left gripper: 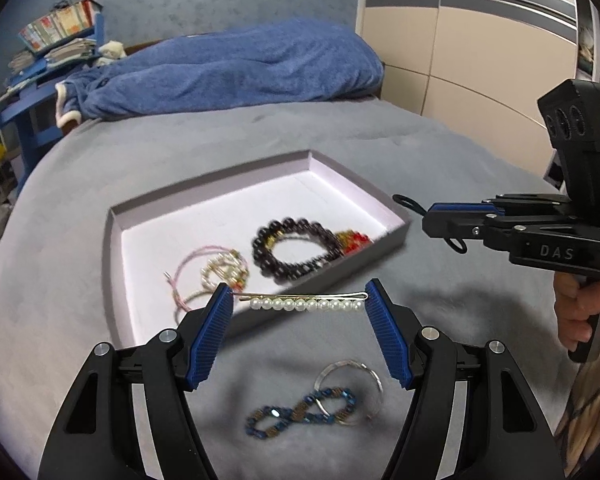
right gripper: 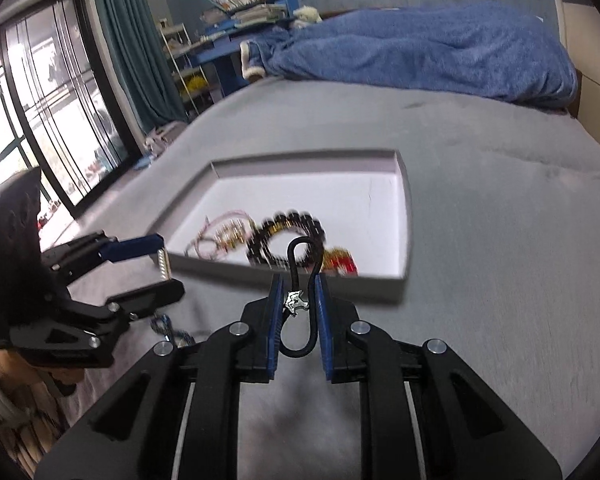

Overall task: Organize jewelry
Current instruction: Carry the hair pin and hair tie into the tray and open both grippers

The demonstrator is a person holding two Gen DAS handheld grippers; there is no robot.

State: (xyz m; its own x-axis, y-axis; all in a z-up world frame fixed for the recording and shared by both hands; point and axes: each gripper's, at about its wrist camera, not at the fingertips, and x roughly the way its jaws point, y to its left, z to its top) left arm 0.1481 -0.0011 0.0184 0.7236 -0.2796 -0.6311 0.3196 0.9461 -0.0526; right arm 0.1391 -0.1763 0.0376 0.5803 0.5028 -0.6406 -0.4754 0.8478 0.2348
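My left gripper (left gripper: 300,296) is shut on a gold hair pin with a row of pearls (left gripper: 304,303), gripped end to end above the near rim of the shallow white-lined tray (left gripper: 204,196). My right gripper (right gripper: 298,280) is shut on a black hair tie (right gripper: 304,239) with a silver charm (right gripper: 296,302), just short of the tray (right gripper: 308,156). In the tray lie a dark bead bracelet (left gripper: 296,252), a pink hair tie with pearls (left gripper: 216,268) and a red piece (left gripper: 354,238). A blue bead bracelet (left gripper: 300,412) and a clear ring (left gripper: 352,380) lie on the grey bed below my left gripper.
A blue blanket (left gripper: 236,68) is bunched at the far end of the bed. A blue shelf with books (left gripper: 60,36) stands at far left, a wardrobe (left gripper: 480,40) at right, and a large window (right gripper: 40,120) to the left. A hand (left gripper: 584,308) holds the right gripper's handle.
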